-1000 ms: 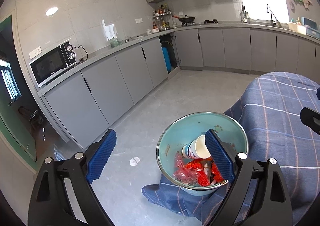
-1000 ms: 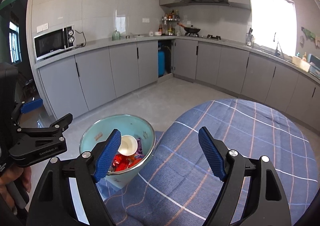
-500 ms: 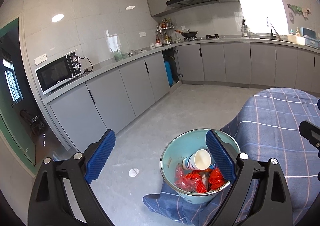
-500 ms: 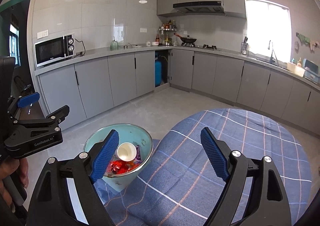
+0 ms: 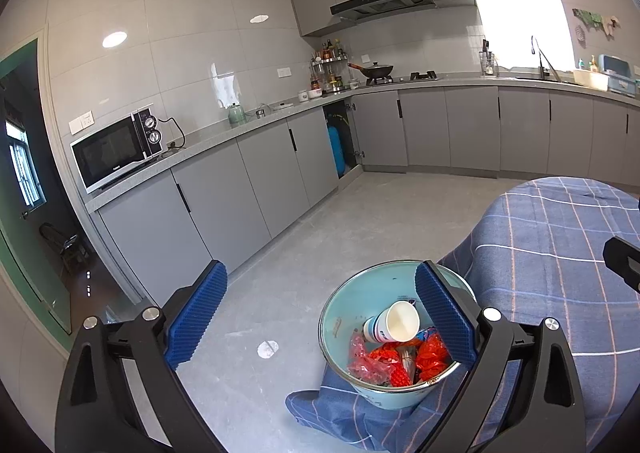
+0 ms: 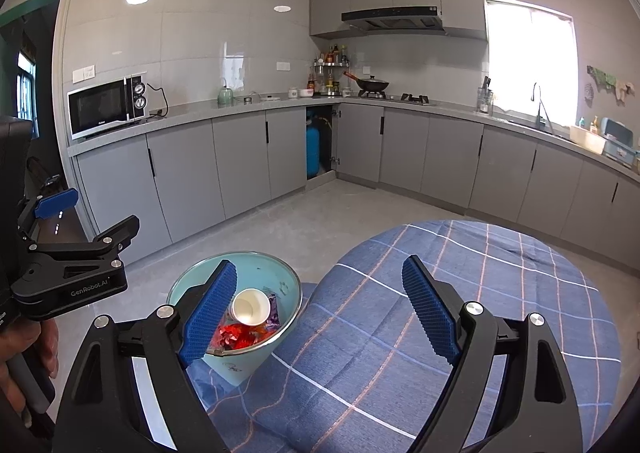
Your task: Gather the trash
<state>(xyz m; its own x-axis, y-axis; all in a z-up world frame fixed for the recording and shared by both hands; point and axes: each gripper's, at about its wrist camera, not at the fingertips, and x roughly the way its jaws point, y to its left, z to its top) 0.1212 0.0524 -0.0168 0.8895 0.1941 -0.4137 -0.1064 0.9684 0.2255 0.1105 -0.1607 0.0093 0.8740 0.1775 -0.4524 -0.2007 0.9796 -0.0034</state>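
Blue-padded left gripper (image 5: 320,313) opening and right gripper (image 6: 318,309) spread, both empty, tilted over bin (image 5: 340,313).

Grey L-shaped counter (image 6: 280,103) over grey cabinets (image 6: 240,165). Microwave (image 6: 106,105) at left end, plugged in; green kettle (image 6: 225,96) further along. Spice rack (image 6: 330,71) in corner, black wok (image 6: 372,84) on hob beneath range hood (image 6: 394,19). Blue cylinder (image 6: 313,151) inside open cabinet. Sink tap (image 6: 538,107) below bright window (image 6: 530,61). Grey floor (image 5: 320,229) with pale spot (image 5: 267,349).
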